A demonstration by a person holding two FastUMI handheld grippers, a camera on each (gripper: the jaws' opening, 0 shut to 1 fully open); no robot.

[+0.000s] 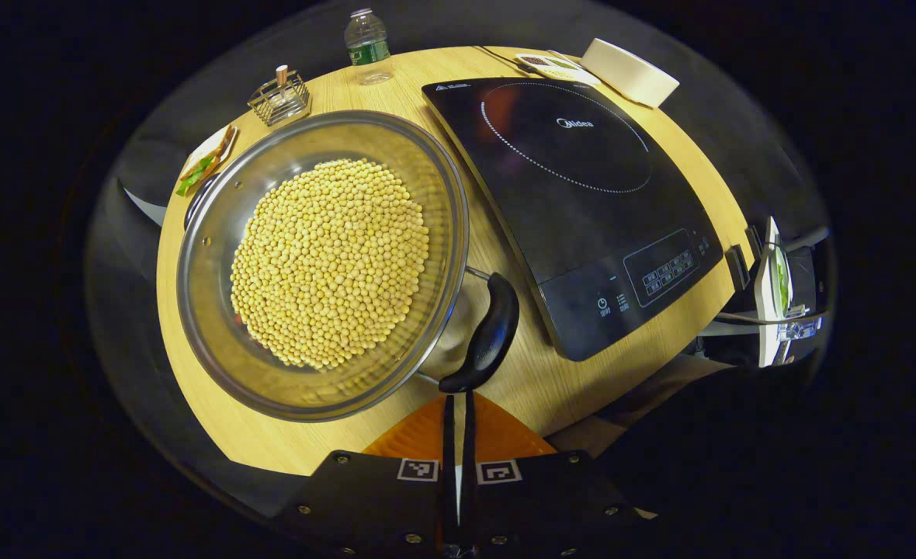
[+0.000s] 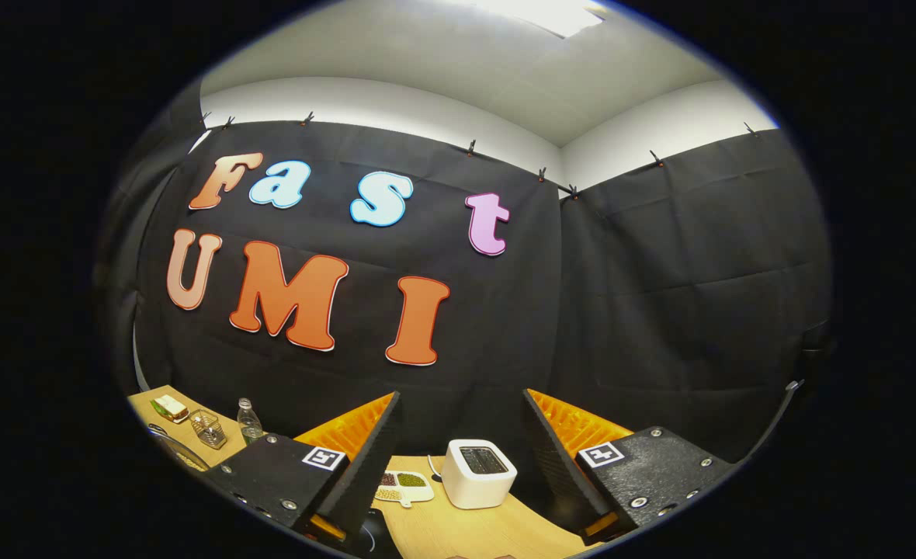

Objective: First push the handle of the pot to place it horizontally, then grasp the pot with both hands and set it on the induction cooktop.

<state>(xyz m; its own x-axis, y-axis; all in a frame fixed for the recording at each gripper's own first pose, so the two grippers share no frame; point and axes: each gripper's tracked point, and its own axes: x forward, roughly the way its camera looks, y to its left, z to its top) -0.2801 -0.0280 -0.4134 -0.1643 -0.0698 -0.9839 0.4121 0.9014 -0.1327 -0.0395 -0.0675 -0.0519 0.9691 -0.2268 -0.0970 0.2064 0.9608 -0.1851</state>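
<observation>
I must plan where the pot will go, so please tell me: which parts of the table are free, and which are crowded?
The induction cooktop top is bare. Narrow bare wood runs between the pot and the cooktop, interrupted by the pot's handle, and along the table's near edge. The far edge is crowded: wire basket, water bottle, white box.

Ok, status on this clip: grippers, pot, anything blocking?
Left gripper shut, just short of pot handle. Right gripper open, raised, aimed at booth wall. Pot of beans beside induction cooktop; cooktop surface bare.
</observation>
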